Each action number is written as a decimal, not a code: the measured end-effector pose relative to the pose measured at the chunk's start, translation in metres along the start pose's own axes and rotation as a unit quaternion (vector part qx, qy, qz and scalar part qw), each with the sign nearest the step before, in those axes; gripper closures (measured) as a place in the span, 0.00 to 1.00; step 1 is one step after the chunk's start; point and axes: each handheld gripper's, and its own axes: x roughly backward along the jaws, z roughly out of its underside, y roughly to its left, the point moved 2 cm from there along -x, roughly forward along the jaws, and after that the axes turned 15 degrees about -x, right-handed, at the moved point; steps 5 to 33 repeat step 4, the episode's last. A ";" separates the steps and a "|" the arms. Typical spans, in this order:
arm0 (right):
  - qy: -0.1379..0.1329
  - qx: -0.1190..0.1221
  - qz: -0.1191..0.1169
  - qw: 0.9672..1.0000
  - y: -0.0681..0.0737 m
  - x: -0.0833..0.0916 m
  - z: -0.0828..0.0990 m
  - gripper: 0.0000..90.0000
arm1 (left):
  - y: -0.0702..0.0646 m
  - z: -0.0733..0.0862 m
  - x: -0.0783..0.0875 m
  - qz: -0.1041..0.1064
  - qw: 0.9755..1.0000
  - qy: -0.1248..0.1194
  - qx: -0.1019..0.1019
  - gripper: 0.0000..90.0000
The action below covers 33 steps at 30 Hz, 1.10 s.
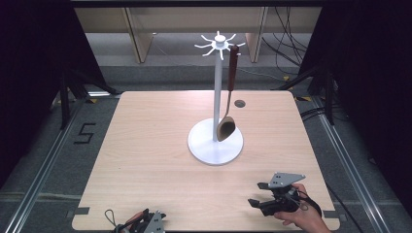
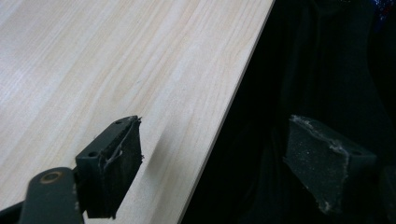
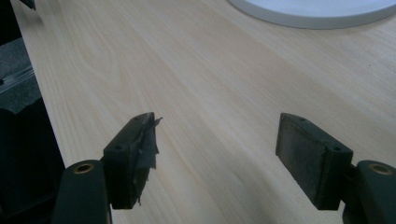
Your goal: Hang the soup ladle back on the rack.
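Jaws on both tools stand spread with nothing between them. In the right gripper view the two black pads hover low over bare wood, the rim of the white stand base (image 3: 313,14) across the top. In the left gripper view one pad sits over the table (image 2: 116,70) and the other hangs past its edge against darkness.

From the high view, the right gripper (image 1: 262,195) is held in a hand (image 1: 303,218) near the table's front right corner, well apart from the stand. The left gripper (image 1: 145,223) lies at the front edge, partly cut off by the frame.

The wooden spoon (image 1: 227,116) hangs from a hook of the white rack (image 1: 218,43), handle up, bowl just above the base and beside the pole. Judging by that, the hanging looks done and both tools seem parked away from it; little appears left beyond letting go.

How the spoon's handle end catches the hook is too small to make out.
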 end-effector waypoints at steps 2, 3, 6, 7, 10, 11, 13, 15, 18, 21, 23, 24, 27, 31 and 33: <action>0.001 0.004 -0.004 1.000 0.000 -0.001 0.000 0.33 | 0.000 0.000 0.000 0.000 1.000 0.000 0.000 0.20; 0.002 0.004 -0.006 1.000 0.000 -0.001 0.000 0.33 | 0.000 0.000 0.000 0.000 1.000 0.000 0.000 0.20; 0.002 0.006 -0.008 1.000 0.000 -0.001 0.000 0.33 | 0.001 0.000 0.000 -0.001 1.000 0.003 -0.003 0.20; 0.002 0.006 -0.008 1.000 0.000 -0.001 0.000 0.33 | 0.001 0.000 0.000 -0.001 1.000 0.003 -0.003 0.20; 0.002 0.006 -0.008 1.000 0.000 -0.001 0.000 0.33 | 0.001 0.000 0.000 -0.001 1.000 0.003 -0.003 0.20; 0.002 0.006 -0.008 1.000 0.000 -0.001 0.000 0.33 | 0.001 0.000 0.000 -0.001 1.000 0.003 -0.003 0.20; 0.002 0.006 -0.008 1.000 0.000 -0.001 0.000 0.33 | 0.001 0.000 0.000 -0.001 1.000 0.003 -0.003 0.20; 0.002 0.006 -0.008 1.000 0.000 -0.001 0.000 0.33 | 0.001 0.000 0.000 -0.001 1.000 0.003 -0.003 0.20; 0.002 0.006 -0.008 1.000 0.000 -0.001 0.000 0.33 | 0.001 0.000 0.000 -0.001 1.000 0.003 -0.003 0.20; 0.002 0.006 -0.008 1.000 0.000 -0.001 0.000 0.33 | 0.001 0.000 0.000 -0.001 1.000 0.003 -0.003 0.20; 0.002 0.006 -0.008 1.000 0.000 -0.001 0.000 0.33 | 0.001 0.000 0.000 -0.001 1.000 0.003 -0.003 0.20; 0.002 0.006 -0.008 1.000 0.000 -0.001 0.000 0.33 | 0.001 0.000 0.000 -0.001 1.000 0.003 -0.003 0.20; 0.002 0.006 -0.008 1.000 0.000 -0.001 0.000 0.33 | 0.001 0.000 0.000 -0.001 1.000 0.003 -0.003 0.20; 0.002 0.006 -0.008 1.000 0.000 -0.001 0.000 0.33 | 0.001 0.000 0.000 -0.001 1.000 0.003 -0.003 0.20; 0.002 0.006 -0.008 1.000 0.000 -0.001 0.000 0.33 | 0.001 0.000 0.000 -0.001 1.000 0.003 -0.003 0.20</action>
